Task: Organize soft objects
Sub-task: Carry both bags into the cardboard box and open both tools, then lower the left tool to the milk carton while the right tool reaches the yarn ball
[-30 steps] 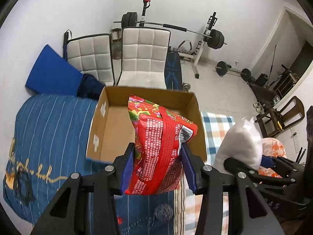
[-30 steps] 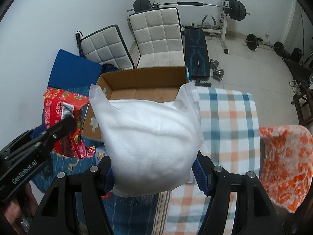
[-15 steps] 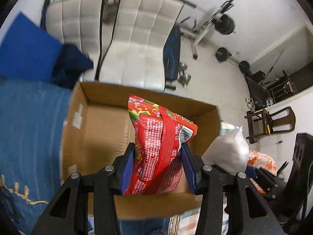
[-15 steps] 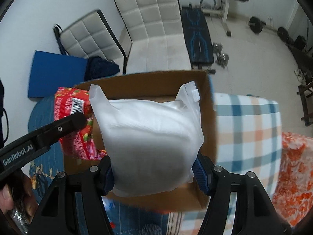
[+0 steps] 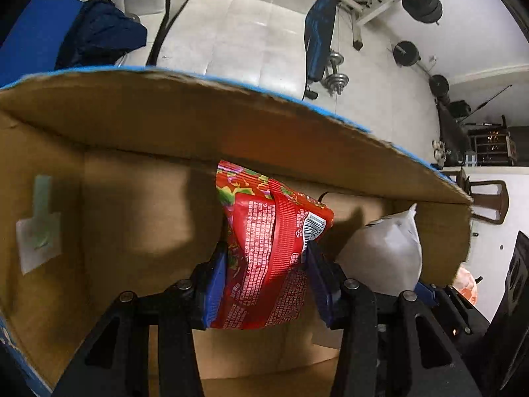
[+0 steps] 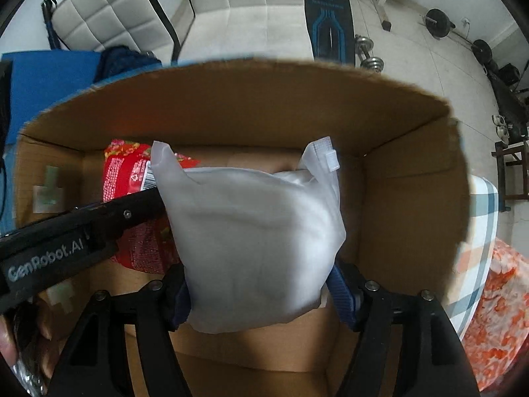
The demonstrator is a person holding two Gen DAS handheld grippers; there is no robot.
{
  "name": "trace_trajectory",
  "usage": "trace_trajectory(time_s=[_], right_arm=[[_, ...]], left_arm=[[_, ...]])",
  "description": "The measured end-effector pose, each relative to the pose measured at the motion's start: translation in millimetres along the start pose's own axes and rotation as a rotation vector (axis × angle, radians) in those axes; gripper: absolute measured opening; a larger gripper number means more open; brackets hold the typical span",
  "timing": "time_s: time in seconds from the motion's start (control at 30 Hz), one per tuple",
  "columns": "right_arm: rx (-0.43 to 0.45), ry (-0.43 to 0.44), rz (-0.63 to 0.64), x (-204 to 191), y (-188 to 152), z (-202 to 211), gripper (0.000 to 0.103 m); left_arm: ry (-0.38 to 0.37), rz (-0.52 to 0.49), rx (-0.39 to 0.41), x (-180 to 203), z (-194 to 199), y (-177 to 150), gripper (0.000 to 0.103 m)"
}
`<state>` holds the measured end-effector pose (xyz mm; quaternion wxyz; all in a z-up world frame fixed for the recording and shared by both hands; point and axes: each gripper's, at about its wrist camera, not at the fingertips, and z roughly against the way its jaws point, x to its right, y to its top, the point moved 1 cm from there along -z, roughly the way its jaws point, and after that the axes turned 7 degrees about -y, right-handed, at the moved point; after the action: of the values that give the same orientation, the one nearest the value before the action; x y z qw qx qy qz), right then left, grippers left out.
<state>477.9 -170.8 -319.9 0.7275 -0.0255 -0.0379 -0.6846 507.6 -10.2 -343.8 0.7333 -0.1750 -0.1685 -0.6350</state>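
Inside the cardboard box (image 6: 413, 152), both loads were lowered but unreleased: left gripper (image 5: 267, 284) clenched the red snack bag (image 5: 267, 248), right gripper (image 6: 261, 291) the white pouch (image 6: 254, 238).

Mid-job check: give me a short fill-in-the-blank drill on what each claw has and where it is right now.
The left claw is shut on a ____ snack bag.
The right claw grips a soft ____ pouch.
Both items hang inside the open ____ box.
Seen from the right wrist, the snack bag is to the pouch's ____.

Missing words: red; white; cardboard; left
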Motion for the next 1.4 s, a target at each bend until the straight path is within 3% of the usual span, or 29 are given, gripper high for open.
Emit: trace_trajectory(time_s=[0.2,0.33,0.47,0.63,0.9,0.93,1.13,1.4], right_arm=[[-0.022,-0.016,0.013,0.8,7.1,-14.6,0.081],[-0.019,-0.020,0.020,0.3,10.5,-11.4,0.085],[0.004,-0.015,0.012,-0.5,4.7,2.5,0.094],[0.060,-0.037,0.009,-3.7,-14.5,34.3,0.103],[0.180,-0.054,-0.026,-11.5,-76.5,89.5,0.103],[0.202,-0.058,-0.034,-12.4,-84.7,96.9,0.103],[0.303,-0.067,-0.077,-6.4,-136.2,145.3,0.103],[0.388,-0.054,-0.103,0.6,-191.0,195.7,0.103]], left_arm=[[0.032,-0.008,-0.050,5.1,-15.2,-3.1,0.047],[0.066,-0.006,-0.050,5.9,-10.5,-9.8,0.068],[0.101,-0.053,-0.007,14.7,7.8,-21.5,0.079],[0.158,-0.097,0.078,20.9,43.8,-45.6,0.101],[0.190,-0.136,0.223,25.6,109.4,-107.2,0.102],[0.191,-0.136,0.237,31.9,111.0,-99.7,0.102],[0.208,-0.153,0.344,33.6,151.9,-138.0,0.102],[0.221,-0.172,0.425,43.7,185.3,-194.5,0.102]])
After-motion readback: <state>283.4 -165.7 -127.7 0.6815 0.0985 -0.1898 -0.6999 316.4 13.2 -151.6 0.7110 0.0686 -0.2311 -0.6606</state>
